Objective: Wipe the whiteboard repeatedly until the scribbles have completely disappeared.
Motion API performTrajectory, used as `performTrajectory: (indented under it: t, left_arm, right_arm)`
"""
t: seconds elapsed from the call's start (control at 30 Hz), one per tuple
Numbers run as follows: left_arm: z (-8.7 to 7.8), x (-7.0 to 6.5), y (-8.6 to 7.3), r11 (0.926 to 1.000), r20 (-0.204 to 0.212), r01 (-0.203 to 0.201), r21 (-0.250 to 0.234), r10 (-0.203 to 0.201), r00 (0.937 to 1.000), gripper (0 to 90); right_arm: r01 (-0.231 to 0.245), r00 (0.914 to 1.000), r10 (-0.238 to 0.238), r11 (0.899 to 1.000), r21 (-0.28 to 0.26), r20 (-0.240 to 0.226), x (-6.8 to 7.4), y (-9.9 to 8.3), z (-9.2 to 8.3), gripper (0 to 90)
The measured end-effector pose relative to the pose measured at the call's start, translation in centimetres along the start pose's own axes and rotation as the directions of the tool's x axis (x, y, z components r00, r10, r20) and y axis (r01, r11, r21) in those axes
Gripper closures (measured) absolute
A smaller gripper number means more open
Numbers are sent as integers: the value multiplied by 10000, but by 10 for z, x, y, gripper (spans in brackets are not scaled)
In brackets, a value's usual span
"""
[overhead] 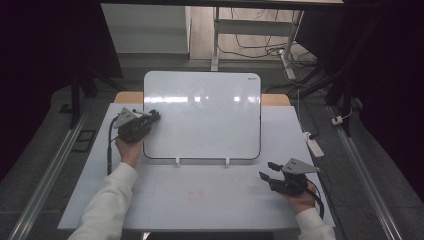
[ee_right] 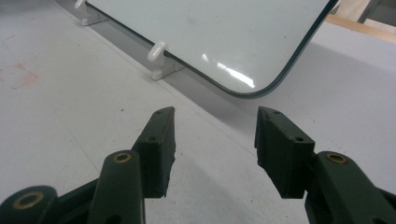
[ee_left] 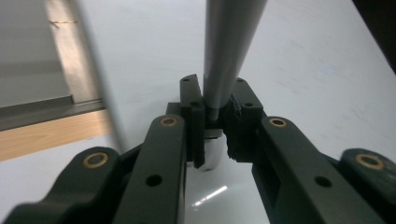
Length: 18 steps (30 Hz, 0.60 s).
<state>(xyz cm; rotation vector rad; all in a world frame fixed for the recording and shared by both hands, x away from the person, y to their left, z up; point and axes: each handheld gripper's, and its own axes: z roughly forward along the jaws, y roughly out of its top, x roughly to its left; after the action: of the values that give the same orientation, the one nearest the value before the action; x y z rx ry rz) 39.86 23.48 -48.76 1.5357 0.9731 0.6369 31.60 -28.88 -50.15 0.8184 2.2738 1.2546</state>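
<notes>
Whiteboard [overhead: 202, 117] work is what the scene points to — the board stands tilted back on two small white clips [overhead: 177, 160] near the middle of the white table [overhead: 200, 200], its surface clean as far as one can see.

At the left, the left gripper [overhead: 150, 116] hovers at the board's left edge, clenched on a grey marker [ee_left: 229, 51]. In the left gripper view the marker's barrel rises from between the two black jaws straight ahead toward the board, its long axis running along the gripper's own line, and a white end pokes out below the pads. Whether the tip touches the surface cannot be told; it looks very near.

Farther right, past the board's lower right corner, the right gripper [overhead: 267, 170] rests low over the table, released, nothing between its jaws. Its own view shows the jaws well apart, the board's rounded corner [ee_right: 261, 88] ahead and one clip [ee_right: 159, 58] up to the left.

The left hand is plainly the nearer one — the board lies directly in front of the marker, so my guess is that any writing stroke would begin at the left edge and travel rightward across the board.
</notes>
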Motion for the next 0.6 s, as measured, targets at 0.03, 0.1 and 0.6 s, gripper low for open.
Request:
performTrajectory:
  t: [0.03,0.1,0.6]
  left_arm:
    - [-3,5,0,9999,-101,128,-69,-129,9999,778]
    - [-8,10,-2,9996,-185,258,-97,-260,9995,778]
    - [8,-6,6,9999,35,-99,37,99,9999,778]
  right_arm:
    - [0,10000,0,10000,0,0,0,0,0,480]
    - [-5,10000,5,10000,-15,4,0,0,0,480]
    - [-18,10000,18,10000,-27,17,-1,-1,-1,479]
